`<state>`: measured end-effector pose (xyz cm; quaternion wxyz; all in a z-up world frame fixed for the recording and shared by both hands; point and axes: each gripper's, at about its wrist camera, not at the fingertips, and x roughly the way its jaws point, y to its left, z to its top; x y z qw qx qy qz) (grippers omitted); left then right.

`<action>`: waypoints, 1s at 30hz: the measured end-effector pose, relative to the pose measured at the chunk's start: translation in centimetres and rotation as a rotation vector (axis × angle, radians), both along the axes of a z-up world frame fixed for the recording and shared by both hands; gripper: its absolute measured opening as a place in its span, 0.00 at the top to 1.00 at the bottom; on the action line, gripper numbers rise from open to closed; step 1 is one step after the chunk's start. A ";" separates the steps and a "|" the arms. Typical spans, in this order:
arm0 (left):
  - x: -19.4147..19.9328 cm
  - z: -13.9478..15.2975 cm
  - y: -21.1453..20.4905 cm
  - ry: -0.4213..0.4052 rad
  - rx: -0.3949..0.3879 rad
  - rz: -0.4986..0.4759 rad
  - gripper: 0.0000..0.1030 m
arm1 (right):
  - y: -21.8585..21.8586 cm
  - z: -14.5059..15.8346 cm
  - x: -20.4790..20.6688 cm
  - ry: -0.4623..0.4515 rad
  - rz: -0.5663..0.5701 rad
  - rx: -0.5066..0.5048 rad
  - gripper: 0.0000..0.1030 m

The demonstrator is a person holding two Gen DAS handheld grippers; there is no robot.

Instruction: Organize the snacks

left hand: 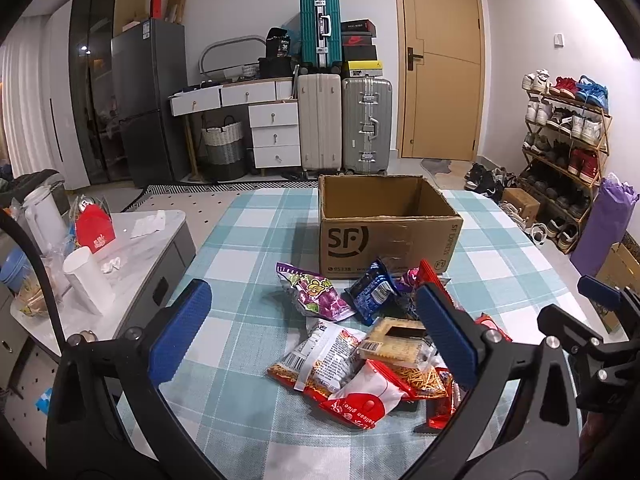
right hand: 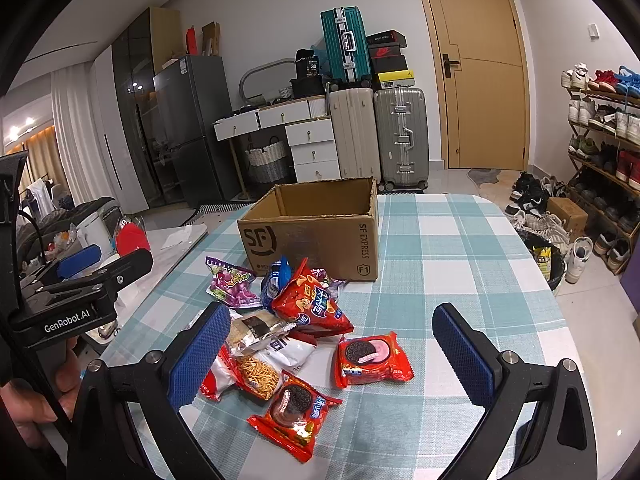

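A pile of snack packets [left hand: 360,336] lies on the checked tablecloth in front of an open, empty cardboard box [left hand: 384,224]. In the right wrist view the pile includes a purple packet [right hand: 234,282], a red chip bag [right hand: 312,302] and two red cookie packs [right hand: 374,358] [right hand: 294,414], with the box [right hand: 316,232] behind. My left gripper [left hand: 316,336] is open and empty above the pile's near side. My right gripper [right hand: 332,360] is open and empty above the cookie packs. Each gripper shows at the edge of the other's view.
A grey side table [left hand: 132,264] with cups, a kettle and a red box stands at the left of the table. A shoe rack [left hand: 568,152] and loose shoes are on the right. Suitcases [left hand: 344,124], drawers and a door are behind.
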<state>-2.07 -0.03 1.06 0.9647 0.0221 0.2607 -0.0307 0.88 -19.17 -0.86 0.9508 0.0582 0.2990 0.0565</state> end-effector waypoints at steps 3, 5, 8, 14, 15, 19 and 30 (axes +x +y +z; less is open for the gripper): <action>-0.1 0.0 -0.1 0.000 0.003 -0.003 0.00 | -0.2 0.0 0.0 0.003 0.001 0.002 0.00; -0.1 0.0 -0.1 0.001 0.005 -0.003 0.00 | -0.2 0.0 0.0 0.002 0.001 0.002 0.00; -0.1 0.0 -0.1 0.003 0.006 -0.001 0.00 | -0.2 0.0 0.0 0.003 0.001 0.002 0.00; 0.1 -0.3 0.1 0.011 0.006 0.005 0.00 | -0.2 -0.1 0.1 0.010 0.003 0.008 0.00; 0.1 -0.3 0.1 0.010 0.007 0.007 0.00 | -0.3 -0.1 0.1 0.011 0.002 0.011 0.00; 0.2 -0.4 0.1 0.010 0.012 0.009 0.00 | -0.3 -0.2 0.1 0.011 0.002 0.015 0.00; 0.8 -1.2 0.3 0.028 0.007 0.009 0.00 | -0.1 -0.7 0.1 0.029 0.020 0.026 0.00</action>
